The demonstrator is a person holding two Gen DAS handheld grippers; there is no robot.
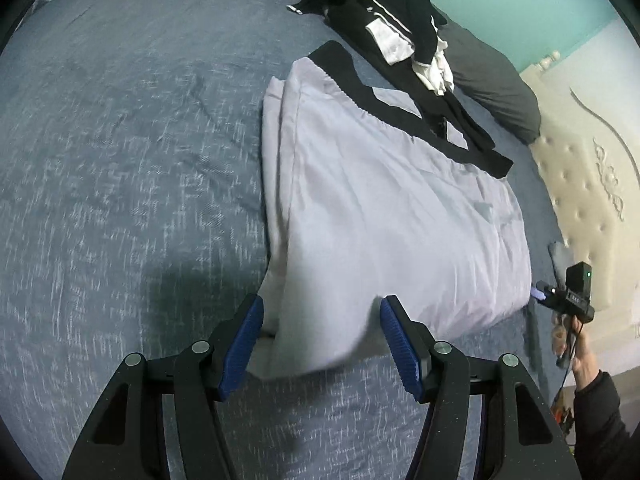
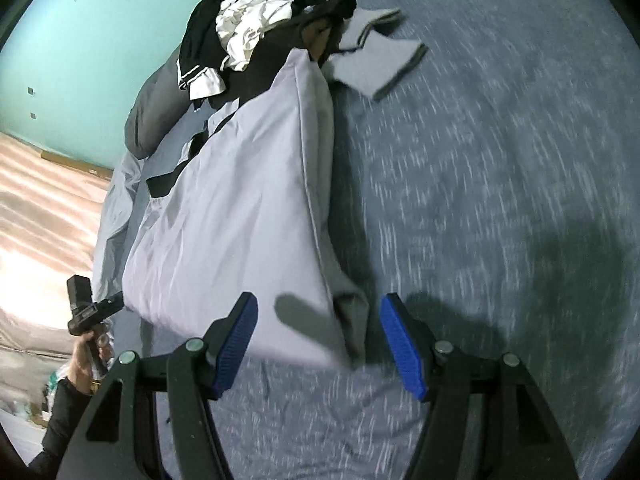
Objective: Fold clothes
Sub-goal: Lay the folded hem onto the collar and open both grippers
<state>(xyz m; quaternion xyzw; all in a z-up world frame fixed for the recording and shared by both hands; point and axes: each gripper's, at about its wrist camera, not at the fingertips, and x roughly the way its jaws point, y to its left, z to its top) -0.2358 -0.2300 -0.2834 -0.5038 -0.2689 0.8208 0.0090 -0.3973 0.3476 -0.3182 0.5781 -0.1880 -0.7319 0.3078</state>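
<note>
A pale lavender garment (image 1: 380, 200) with a black waistband lies folded lengthwise on the blue-grey bed cover (image 1: 120, 160). My left gripper (image 1: 320, 340) hangs open over its near corner. The cloth lies between the blue pads (image 1: 252, 340), which do not press on it. In the right wrist view the same garment (image 2: 240, 220) runs away from me. My right gripper (image 2: 320, 340) is open over its other near corner, where a grey inner layer shows. Each view also catches the other gripper in a hand: the right gripper (image 1: 540, 292) and the left gripper (image 2: 116, 300).
A pile of black and white clothes (image 1: 384, 12) (image 2: 248, 32) sits past the garment's waistband. A small folded grey piece (image 2: 372, 64) lies beside it. A dark grey pillow (image 1: 492, 88) lies by the cream tufted headboard (image 1: 580, 168). The bed cover (image 2: 480, 200) spreads wide on one side.
</note>
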